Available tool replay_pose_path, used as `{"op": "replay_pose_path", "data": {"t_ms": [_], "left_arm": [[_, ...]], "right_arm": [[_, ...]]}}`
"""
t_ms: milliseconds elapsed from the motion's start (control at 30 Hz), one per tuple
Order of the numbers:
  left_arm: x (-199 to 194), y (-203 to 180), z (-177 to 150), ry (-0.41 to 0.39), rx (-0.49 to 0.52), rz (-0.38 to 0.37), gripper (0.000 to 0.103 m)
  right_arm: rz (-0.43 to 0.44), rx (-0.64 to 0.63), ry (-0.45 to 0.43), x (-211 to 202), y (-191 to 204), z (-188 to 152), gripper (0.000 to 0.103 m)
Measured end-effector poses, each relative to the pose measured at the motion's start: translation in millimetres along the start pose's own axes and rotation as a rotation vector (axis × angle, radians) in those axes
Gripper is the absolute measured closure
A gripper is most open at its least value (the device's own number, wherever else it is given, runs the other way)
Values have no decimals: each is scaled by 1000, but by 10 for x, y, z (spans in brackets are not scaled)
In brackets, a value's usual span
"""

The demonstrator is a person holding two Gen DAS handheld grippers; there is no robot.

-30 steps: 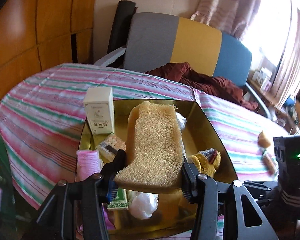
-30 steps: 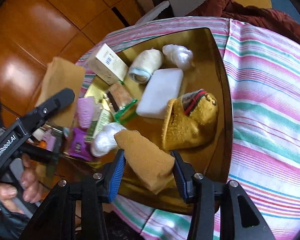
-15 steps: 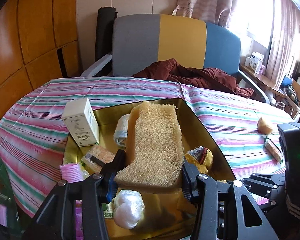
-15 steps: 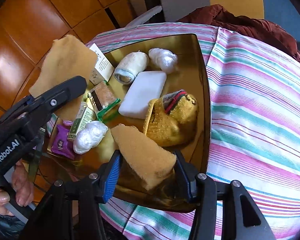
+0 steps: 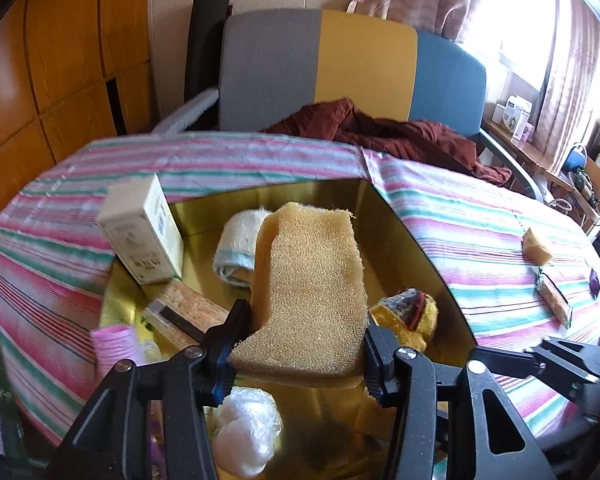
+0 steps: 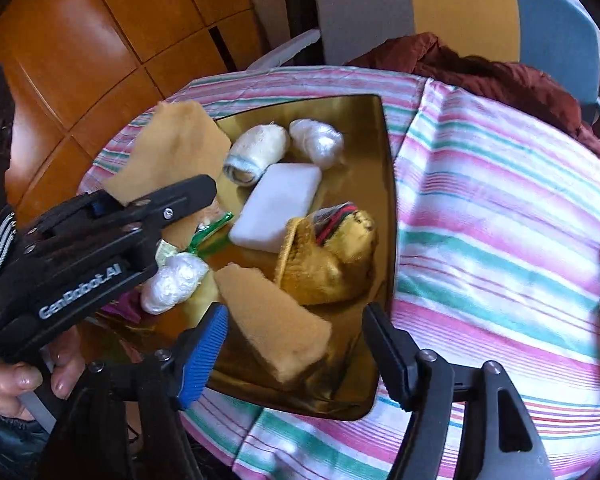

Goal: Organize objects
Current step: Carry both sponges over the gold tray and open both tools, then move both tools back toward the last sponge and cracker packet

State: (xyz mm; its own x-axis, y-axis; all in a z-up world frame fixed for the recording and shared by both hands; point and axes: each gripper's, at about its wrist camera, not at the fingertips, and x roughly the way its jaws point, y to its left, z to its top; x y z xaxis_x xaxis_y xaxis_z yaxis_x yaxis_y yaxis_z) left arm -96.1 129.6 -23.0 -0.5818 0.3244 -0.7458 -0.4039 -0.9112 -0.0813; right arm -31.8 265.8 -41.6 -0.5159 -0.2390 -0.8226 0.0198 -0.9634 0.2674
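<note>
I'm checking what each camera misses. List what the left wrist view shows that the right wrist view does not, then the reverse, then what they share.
Only the left wrist view: the white box at the tray's edge, the pink roller and the window.
Only the right wrist view: the white block lying in the tray, and the person's hand gripping a handle.
Both: the gold tray, the rolled towel, the yellow knit piece, and the sponge sheet clamped in the left gripper.
</note>
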Motion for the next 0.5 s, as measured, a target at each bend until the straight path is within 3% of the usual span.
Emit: {"op": "replay_pose_path", "data": {"t_ms": [133,233,367,500], "left_arm": [[226,122,63,57,-53,-40,49],[296,250,129,79,-118,-67,41],[138,401,169,26,-170,-64,24],[-66,567,183,-23,-205,-42,23]], "right_arm": [[-27,-24,-35,-94,27,-22,31],[-91,-50,-72,-167,58,-17,22],[-143,-53,-143,-298,29,-3,22],[-232,-95,-301,-585,70,22,22]]}}
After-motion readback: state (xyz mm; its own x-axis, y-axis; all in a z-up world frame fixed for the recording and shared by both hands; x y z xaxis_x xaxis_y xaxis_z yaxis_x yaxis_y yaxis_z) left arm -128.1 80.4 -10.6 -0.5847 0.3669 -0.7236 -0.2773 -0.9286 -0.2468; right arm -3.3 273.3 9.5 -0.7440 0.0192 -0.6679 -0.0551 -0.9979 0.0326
